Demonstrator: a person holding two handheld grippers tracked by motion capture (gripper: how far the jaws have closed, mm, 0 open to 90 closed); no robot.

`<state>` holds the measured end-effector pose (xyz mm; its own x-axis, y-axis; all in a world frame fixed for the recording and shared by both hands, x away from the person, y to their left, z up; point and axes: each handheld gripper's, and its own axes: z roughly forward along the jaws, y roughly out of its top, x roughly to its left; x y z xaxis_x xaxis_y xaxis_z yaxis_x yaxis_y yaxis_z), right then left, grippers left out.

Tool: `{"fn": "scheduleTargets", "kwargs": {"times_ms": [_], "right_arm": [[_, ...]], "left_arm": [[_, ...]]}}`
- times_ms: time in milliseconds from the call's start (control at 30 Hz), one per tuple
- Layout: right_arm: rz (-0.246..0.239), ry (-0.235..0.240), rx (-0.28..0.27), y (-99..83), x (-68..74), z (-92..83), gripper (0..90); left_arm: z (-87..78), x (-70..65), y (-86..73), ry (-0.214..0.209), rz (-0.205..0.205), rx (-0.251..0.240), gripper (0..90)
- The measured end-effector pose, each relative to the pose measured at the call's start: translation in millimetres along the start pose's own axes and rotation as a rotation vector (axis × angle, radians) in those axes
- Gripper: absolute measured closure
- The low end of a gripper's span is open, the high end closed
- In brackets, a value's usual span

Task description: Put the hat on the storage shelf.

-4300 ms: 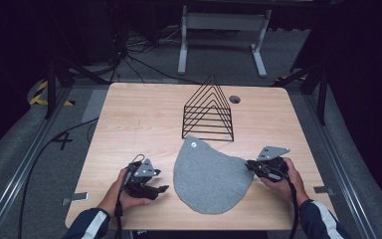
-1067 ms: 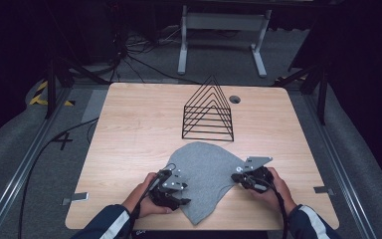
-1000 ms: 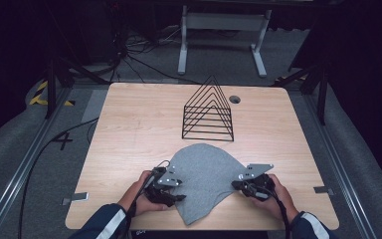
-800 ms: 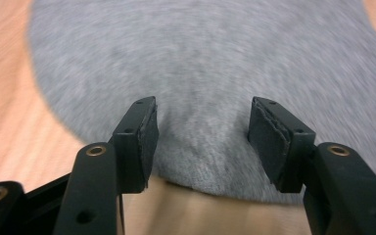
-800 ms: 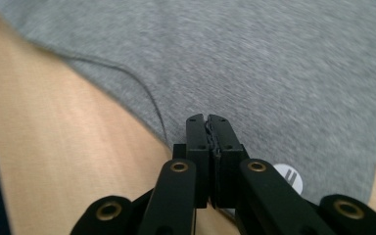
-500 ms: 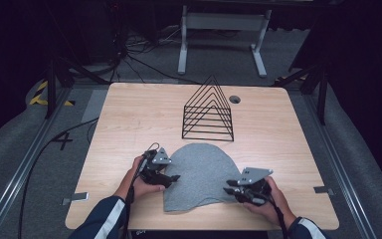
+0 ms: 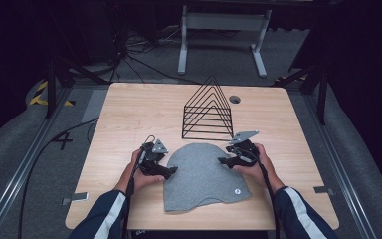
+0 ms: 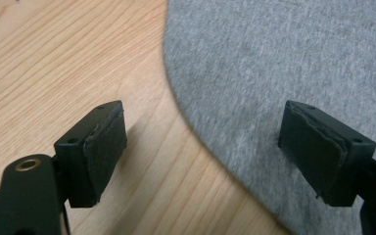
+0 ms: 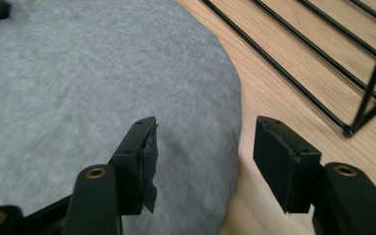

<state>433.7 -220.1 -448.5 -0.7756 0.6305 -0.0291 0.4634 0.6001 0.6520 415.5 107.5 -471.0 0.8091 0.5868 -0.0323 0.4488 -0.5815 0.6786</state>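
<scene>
At the near edge of the table (image 7: 129,209), a grey beanie (image 7: 201,177) is laid flat, its straight hem toward the person and its rounded crown toward the far side, a small pale tag visible near the hem. Compared with a second ago, the beanie has been turned and spread out: it lay slanted and bunched between the grippers, and now it is seen smooth and squared to the table edge. The left gripper (image 7: 168,172) is found at the beanie's left edge; its jaws have just been opening and are now spread wide, one over bare wood and one over the cloth, the edge of the fabric lying loose between them and nothing pinched, as the left gripper view (image 8: 203,147) shows. The right gripper (image 7: 222,161) has been carried up to the crown's right side; its jaws have likewise just been opening, and in the right gripper view (image 9: 203,154) the cloth's rim lies beneath them ungripped. The beanie has therefore been released by both grippers, and the flattening may be judged done, with either a fold or a fresh grasp still to be made. Farther off, a black wire rack (image 7: 209,112) stands apart from the crown.
</scene>
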Motion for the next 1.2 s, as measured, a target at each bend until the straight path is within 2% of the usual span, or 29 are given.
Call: {"fn": "scheduleTargets", "kwargs": {"times_ms": [33, 100, 167, 267, 367, 400, 467, 567, 633, 767, 900, 1000, 1033, 1133, 1200], "right_arm": [[0.0, 0.0, 0.0, 0.0, 0.0, 0.0, 40.5], [0.002, -0.023, 0.038, 4.5, 0.7, 9.2, 36.5], [0.002, -0.021, 0.042, 8.4, 1.7, 11.6, 38.2], [0.017, 0.01, 0.036, 7.9, -1.8, 12.2, 43.8], [0.018, 0.019, 0.033, 8.3, -2.9, 11.5, 52.9], [0.015, 0.021, 0.042, 8.6, -2.1, 10.4, 56.7], [0.002, 0.032, 0.062, 9.3, 0.2, 8.6, 64.4], [0.016, 0.029, 0.076, 7.2, 4.1, 4.9, 69.6], [0.025, 0.034, 0.078, 5.4, 6.4, 3.0, 74.6], [0.024, 0.041, 0.067, 2.2, 9.9, 1.0, 82.7], [0.018, 0.045, 0.053, -1.2, 10.4, -1.2, 84.7], [0.01, 0.058, 0.048, -3.1, 9.1, -4.5, 85.1], [0.009, 0.059, 0.04, -3.3, 9.3, -7.0, 85.2], [-0.013, 0.054, 0.02, -2.2, 10.1, -14.1, 85.4], [-0.024, 0.059, 0.003, -1.1, 10.8, -19.6, 85.6]], "left_arm": [[0.1, -0.8, 2.0, -0.008, 0.002, 0.018, 18.5], [2.5, -2.2, 4.2, -0.011, 0.012, 0.013, 18.6], [2.9, -1.5, 8.4, -0.024, 0.028, 0.045, 18.6], [4.3, -0.4, 11.8, -0.037, 0.039, 0.06, 18.6], [5.6, 0.4, 16.1, -0.029, 0.041, 0.073, 20.1], [5.2, 0.5, 17.6, -0.026, 0.041, 0.075, 22.2], [5.1, 0.6, 18.3, -0.023, 0.026, 0.057, 34.1], [6.1, 0.3, 19.4, -0.009, 0.003, 0.046, 40.5], [6.6, 0.1, 20.6, -0.013, 0.01, 0.042, 47.0], [6.4, -2.2, 24.0, -0.037, 0.026, 0.063, 57.8], [8.4, -1.2, 24.7, -0.087, 0.024, 0.043, 69.5], [8.3, -2.7, 26.2, -0.11, 0.046, 0.057, 82.0], [8.3, -4.7, 27.5, -0.096, 0.07, 0.059, 83.5], [5.1, -9.5, 31.4, -0.08, 0.106, 0.056, 84.3], [2.1, -11.2, 34.2, -0.082, 0.135, 0.053, 84.5]]}}
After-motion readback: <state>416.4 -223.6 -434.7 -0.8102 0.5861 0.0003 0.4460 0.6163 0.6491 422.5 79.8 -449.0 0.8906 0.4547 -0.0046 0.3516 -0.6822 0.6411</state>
